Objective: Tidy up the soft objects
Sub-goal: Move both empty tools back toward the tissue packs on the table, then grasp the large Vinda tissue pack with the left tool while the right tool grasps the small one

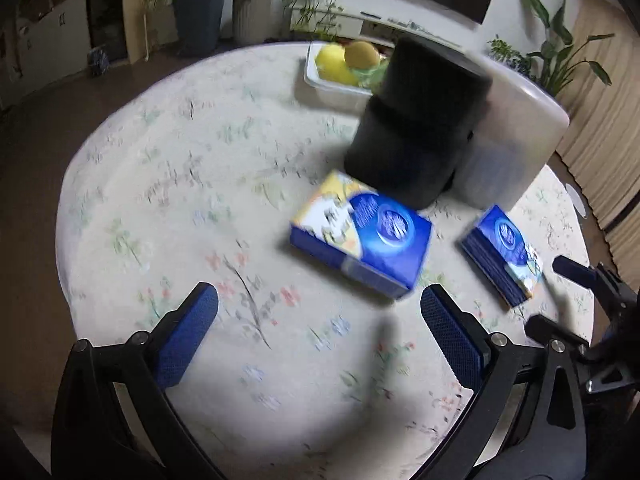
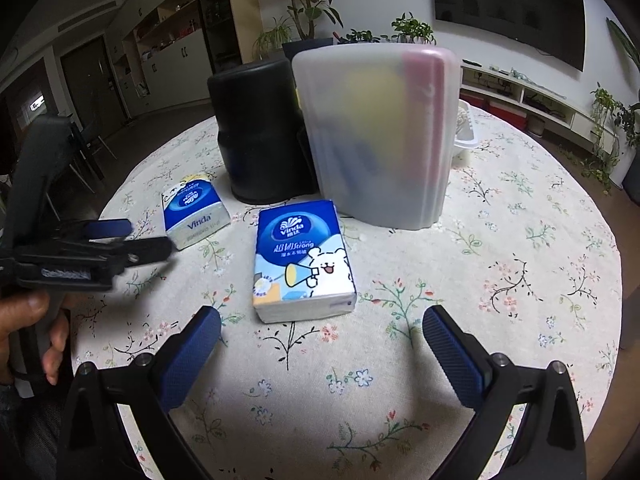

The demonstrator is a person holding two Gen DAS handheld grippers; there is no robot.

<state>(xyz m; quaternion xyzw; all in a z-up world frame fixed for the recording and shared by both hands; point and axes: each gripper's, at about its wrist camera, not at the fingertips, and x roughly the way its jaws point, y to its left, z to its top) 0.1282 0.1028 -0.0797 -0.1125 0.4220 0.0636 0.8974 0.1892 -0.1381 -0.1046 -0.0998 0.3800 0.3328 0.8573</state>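
Note:
Two blue and white Vinda tissue packs lie on the round flowered table. The left pack (image 1: 362,238) (image 2: 194,208) lies just ahead of my left gripper (image 1: 318,312), which is open and empty above the cloth. The right pack (image 2: 302,260) (image 1: 504,254) lies flat just ahead of my right gripper (image 2: 320,336), also open and empty. The right gripper also shows at the right edge of the left wrist view (image 1: 556,292), and the left gripper shows at the left of the right wrist view (image 2: 132,236).
A black cylinder (image 1: 416,120) (image 2: 256,128) and a frosted plastic bin (image 2: 380,136) (image 1: 516,140) stand behind the packs. A white tray (image 1: 320,80) with yellow soft items sits at the far side. The table's edge (image 2: 618,264) curves round on the right.

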